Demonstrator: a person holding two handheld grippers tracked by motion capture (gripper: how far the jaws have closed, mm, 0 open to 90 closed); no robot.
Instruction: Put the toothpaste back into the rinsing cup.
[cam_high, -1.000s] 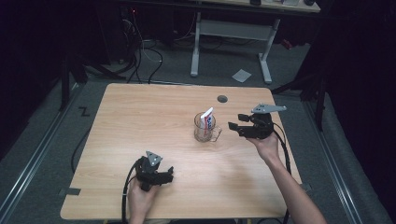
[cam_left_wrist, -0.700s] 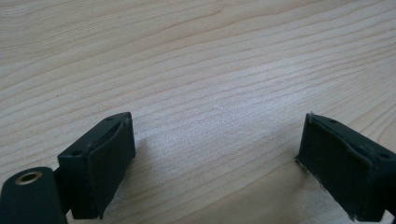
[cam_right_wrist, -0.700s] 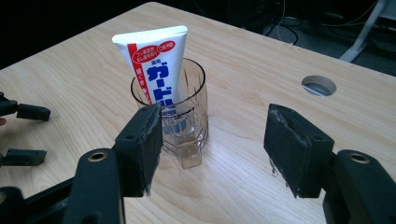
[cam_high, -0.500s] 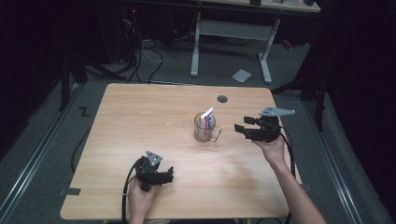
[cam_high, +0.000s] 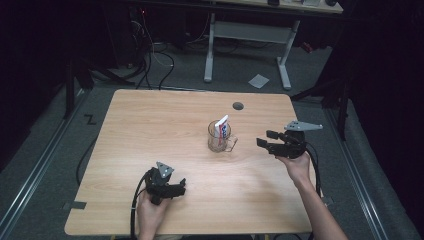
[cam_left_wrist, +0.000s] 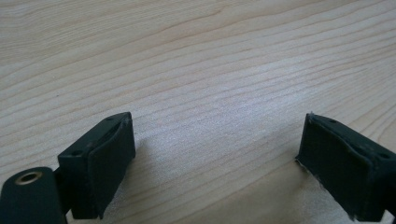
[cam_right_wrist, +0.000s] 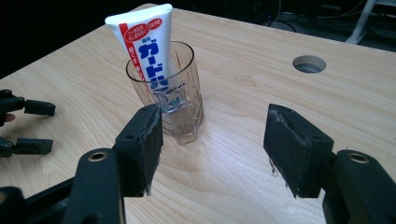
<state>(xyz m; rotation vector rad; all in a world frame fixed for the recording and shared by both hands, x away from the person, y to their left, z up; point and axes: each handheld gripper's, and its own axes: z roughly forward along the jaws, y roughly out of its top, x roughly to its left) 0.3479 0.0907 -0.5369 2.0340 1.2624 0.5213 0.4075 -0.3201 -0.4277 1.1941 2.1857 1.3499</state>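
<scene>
Right gripper (cam_high: 264, 138) sits in the hand at the right side of the table (cam_high: 150, 130), jaws spread wide, nothing between them, pointed toward the glass mug (cam_high: 220, 137). In the right gripper view, gripper (cam_right_wrist: 212, 149), mug (cam_right_wrist: 180, 112) is just ahead of the tips, apart from both pads, handle facing the camera. Toothpaste tube (cam_high: 221, 129) stands in the mug, leaning, flat crimped end up above the rim; white with red and blue print (cam_right_wrist: 144, 46). Mug is near table centre, below the round cable hole (cam_high: 238, 106). Left gripper (cam_high: 177, 186) is at the near left, well apart from the mug, low over the wood, jaws spread, empty (cam_left_wrist: 212, 154).
</scene>
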